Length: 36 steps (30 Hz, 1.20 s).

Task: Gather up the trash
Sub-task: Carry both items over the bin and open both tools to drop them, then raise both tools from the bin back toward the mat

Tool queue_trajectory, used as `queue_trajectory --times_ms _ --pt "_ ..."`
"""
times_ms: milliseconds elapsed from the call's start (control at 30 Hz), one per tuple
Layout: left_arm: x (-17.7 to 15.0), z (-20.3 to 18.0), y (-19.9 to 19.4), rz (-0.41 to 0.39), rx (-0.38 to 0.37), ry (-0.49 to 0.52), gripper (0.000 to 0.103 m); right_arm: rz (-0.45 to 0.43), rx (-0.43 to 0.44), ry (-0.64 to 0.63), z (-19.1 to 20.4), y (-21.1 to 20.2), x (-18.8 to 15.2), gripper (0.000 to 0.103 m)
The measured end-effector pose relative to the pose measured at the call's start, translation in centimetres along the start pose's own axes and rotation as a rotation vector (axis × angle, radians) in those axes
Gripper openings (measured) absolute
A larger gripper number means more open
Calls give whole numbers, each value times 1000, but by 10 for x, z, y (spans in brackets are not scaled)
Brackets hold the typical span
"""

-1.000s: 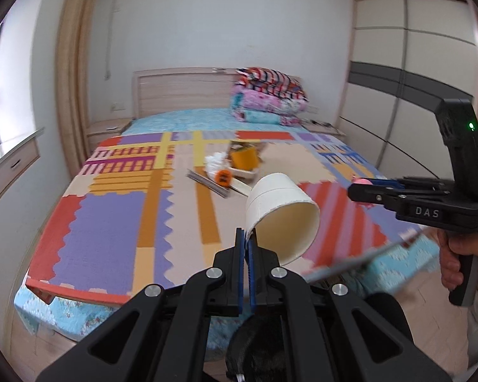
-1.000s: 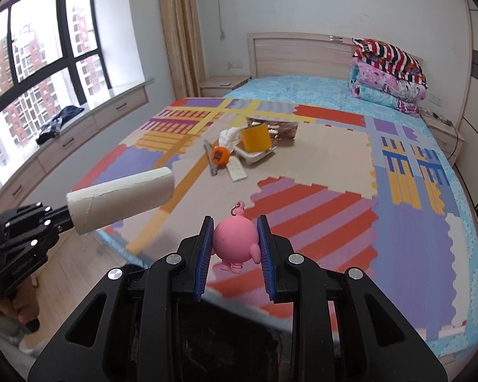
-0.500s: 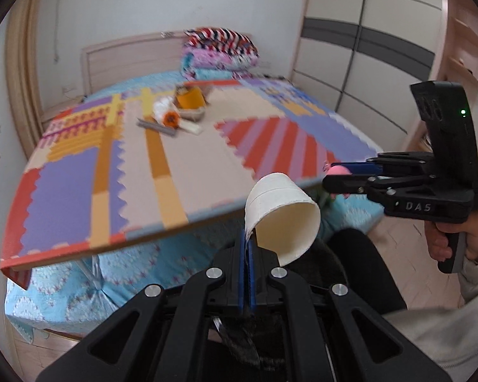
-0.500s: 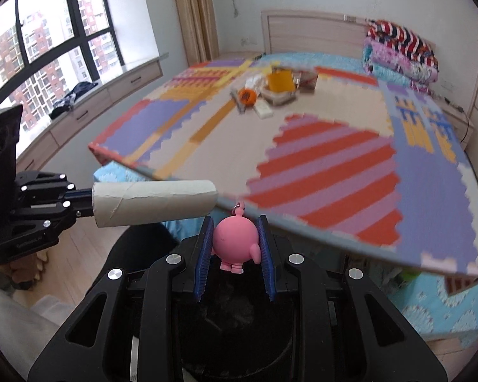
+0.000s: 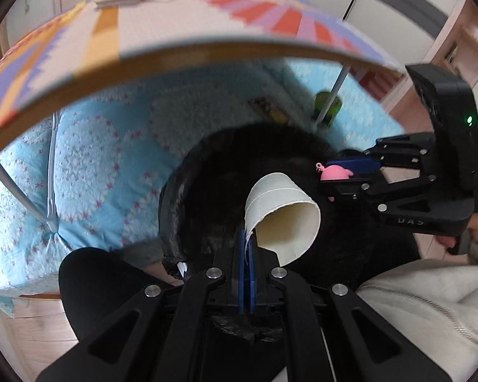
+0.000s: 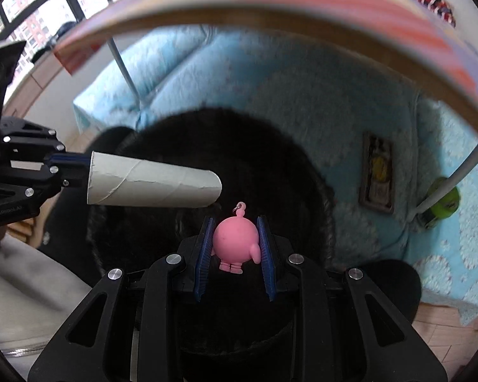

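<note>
The left gripper [image 5: 246, 248] is clamped all but flat, its blue pads [image 5: 241, 273] pinching the thin wall of a cardboard tube [image 5: 282, 210] at one rim. The tube sticks out ahead of the fingertips and slants to the right, its open end facing the left wrist camera. In the right wrist view the same tube [image 6: 153, 184] lies nearly level, reaching from the left gripper [image 6: 79, 165] across to a spot just ahead and left of the right gripper [image 6: 235, 245].

The right gripper is partly closed, grasping a small round pink figurine [image 6: 235, 243] with a keyring loop on top; each blue pad [image 6: 207, 248] presses one side of its body, feet toward the camera. From the left wrist, the right gripper [image 5: 341, 172] is ahead and to the right, the figurine [image 5: 334, 172] poking out of its tips close beside the tube without touching it. A hand [image 5: 462, 238] in a light grey sleeve grips its handle.

Both grippers point steeply down over the open mouth of a black trash bag [image 5: 181, 210], directly beneath the tube and the figurine. Beyond the bag is a bed with a light blue quilt [image 5: 95, 172], and above it hangs the edge of a colourful patchwork foam mat [image 5: 143, 28].
</note>
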<state>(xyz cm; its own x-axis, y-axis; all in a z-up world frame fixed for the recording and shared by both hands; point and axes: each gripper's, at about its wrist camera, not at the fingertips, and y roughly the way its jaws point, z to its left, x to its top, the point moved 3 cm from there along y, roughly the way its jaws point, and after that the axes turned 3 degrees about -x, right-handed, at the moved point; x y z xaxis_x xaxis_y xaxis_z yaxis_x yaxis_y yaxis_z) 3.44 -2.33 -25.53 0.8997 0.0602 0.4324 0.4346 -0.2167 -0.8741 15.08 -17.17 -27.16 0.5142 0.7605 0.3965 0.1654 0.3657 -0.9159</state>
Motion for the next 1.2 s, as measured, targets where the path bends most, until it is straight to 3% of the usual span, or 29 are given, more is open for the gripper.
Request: queue_trajectory --times_ms 300,733,767,833,867,900,1200 --pt "-7 -1 32 96 33 13 2 108 11 -30 5 37 -10 28" --pt "-7 -2 47 175 -57 -43 7 141 19 -36 4 44 -13 32" --pt "-7 -4 47 175 -64 -40 11 138 20 -37 5 43 -13 33" --pt "-7 -6 46 169 -61 -33 29 133 20 -40 4 42 -13 37" --pt "-7 -7 44 161 -59 -31 49 129 18 -42 4 41 -13 38" --pt "-6 -7 41 147 -57 -28 62 125 17 -41 4 40 -12 39" --pt "0 -12 20 71 -58 -24 63 75 -4 -44 5 21 -7 42"
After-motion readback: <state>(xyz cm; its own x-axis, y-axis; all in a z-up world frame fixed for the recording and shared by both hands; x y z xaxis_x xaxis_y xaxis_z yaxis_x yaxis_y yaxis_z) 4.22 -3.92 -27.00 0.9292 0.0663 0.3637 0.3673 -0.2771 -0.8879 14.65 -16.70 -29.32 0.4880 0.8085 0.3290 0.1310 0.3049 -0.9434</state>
